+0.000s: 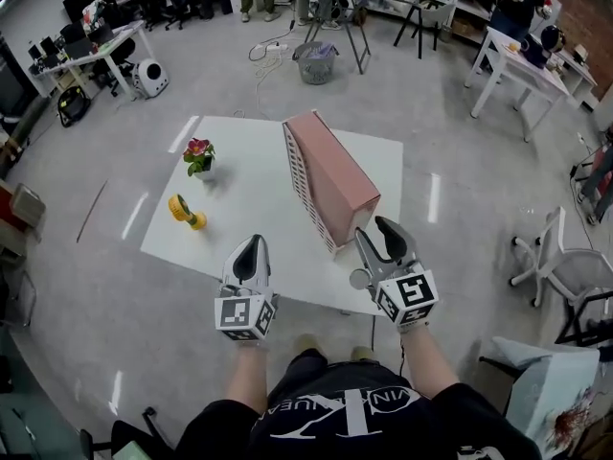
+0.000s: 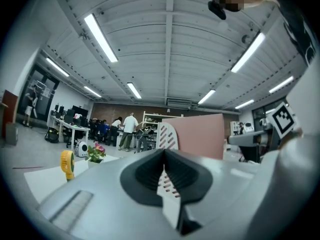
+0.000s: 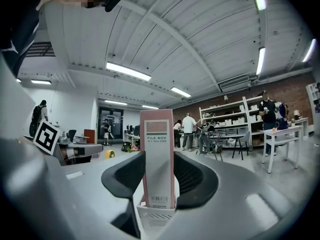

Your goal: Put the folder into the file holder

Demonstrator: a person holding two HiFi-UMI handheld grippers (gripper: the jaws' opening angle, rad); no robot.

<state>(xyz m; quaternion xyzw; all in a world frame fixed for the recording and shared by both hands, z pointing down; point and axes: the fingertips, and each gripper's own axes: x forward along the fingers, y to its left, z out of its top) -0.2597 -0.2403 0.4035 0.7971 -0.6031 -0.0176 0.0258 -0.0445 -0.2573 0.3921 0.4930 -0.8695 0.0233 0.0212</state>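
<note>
A pink folder [image 1: 335, 166] labelled as a file box stands upright in a white perforated file holder [image 1: 302, 185] in the middle of the white table [image 1: 249, 209]. My right gripper [image 1: 381, 230] is at the folder's near end with its jaws apart. In the right gripper view the folder's spine [image 3: 159, 154] fills the gap in my right gripper [image 3: 159, 181], with the holder's lip [image 3: 155, 216] below it; no pad visibly presses on it. My left gripper [image 1: 251, 255] hovers over the near table edge, left of the holder, shut and empty. It faces the holder [image 2: 167, 136] and folder [image 2: 200, 136].
A small potted flower [image 1: 199, 156] and a yellow hand fan [image 1: 185, 211] stand on the table's left part. Office chairs [image 1: 575, 266] are off to the right. People, desks and shelves line the far side of the room.
</note>
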